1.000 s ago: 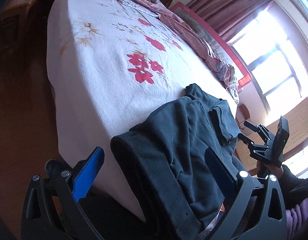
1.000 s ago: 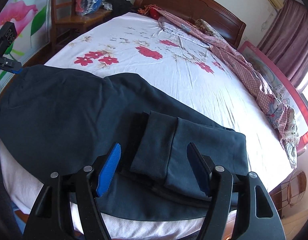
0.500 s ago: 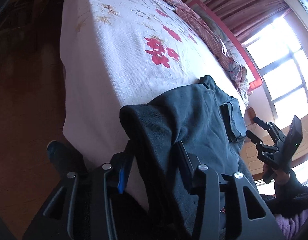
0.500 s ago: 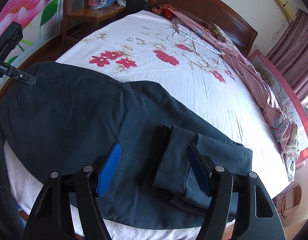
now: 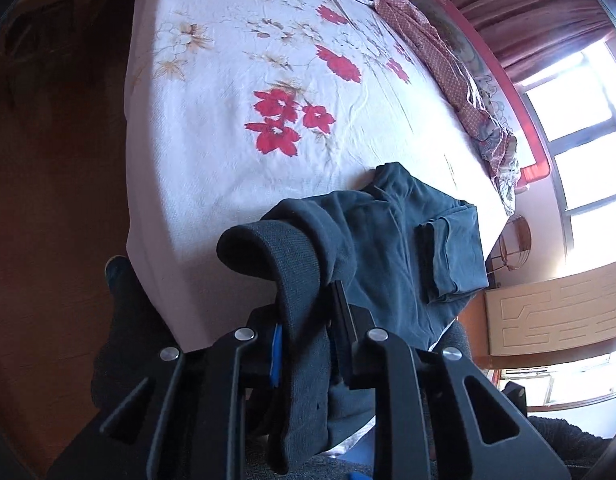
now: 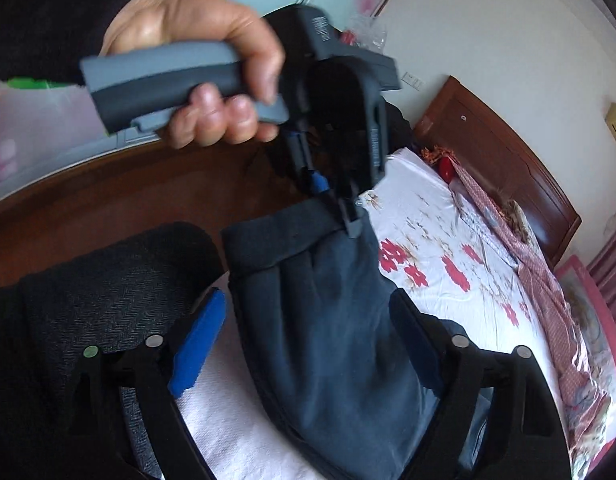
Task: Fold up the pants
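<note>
Dark blue pants (image 5: 388, 248) lie at the near edge of the flowered white bed (image 5: 228, 80), their leg ends folded back (image 5: 452, 256). My left gripper (image 5: 308, 320) is closing, and its pads pinch the ribbed waistband (image 5: 292, 256), which is raised off the bed. In the right wrist view a hand (image 6: 196, 40) holds that left gripper (image 6: 340, 200) above the hanging pants (image 6: 328, 320). My right gripper (image 6: 308, 332) is opening. The pants fabric hangs between its wide fingers (image 6: 196, 348), and the pads do not press on it.
A pink patterned blanket (image 5: 448, 60) runs along the far side of the bed, below a wooden headboard (image 6: 500, 160). Dark wooden floor (image 5: 48, 200) lies left of the bed. The person's grey-clad leg (image 6: 108, 280) and socked foot (image 5: 120, 280) are beside the bed edge.
The left gripper has shut on the waistband and lifted it. The right gripper swung from the folded leg ends to the waist end, and its jaws have widened.
</note>
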Available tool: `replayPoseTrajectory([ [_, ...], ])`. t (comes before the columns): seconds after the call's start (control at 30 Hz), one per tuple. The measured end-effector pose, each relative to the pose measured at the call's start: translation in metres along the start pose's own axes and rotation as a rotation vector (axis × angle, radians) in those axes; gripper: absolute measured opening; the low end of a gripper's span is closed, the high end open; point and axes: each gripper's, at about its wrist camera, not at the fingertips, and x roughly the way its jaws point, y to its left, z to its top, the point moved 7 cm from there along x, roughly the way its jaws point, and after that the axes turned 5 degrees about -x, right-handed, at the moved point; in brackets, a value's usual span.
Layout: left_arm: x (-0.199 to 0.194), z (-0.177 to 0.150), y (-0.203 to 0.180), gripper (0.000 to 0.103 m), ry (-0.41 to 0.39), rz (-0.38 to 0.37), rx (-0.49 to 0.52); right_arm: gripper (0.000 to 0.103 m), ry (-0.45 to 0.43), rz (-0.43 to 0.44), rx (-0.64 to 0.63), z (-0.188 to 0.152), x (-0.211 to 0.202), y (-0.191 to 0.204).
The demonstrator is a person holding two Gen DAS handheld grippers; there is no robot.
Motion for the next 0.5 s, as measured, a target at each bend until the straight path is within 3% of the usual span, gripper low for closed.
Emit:
replayPoseTrajectory([
  [0.27, 0.001, 0.010, -0.031, 0.020, 0.021, -0.010, 0.042, 0.090, 0.140, -0.154, -0.116, -0.002, 0.055, 0.016],
  [0.37, 0.002, 0.012, -0.034, 0.020, 0.026, -0.007, 0.038, 0.089, 0.154, -0.141, -0.162, -0.004, 0.069, 0.022],
  [0.43, 0.004, 0.013, -0.033, 0.020, 0.031, 0.008, 0.030, 0.054, 0.157, -0.097, -0.149, 0.000, 0.069, 0.015],
  [0.5, 0.006, 0.014, -0.034, 0.020, 0.034, 0.036, 0.030, 0.030, 0.157, -0.030, -0.075, 0.004, 0.062, -0.004],
])
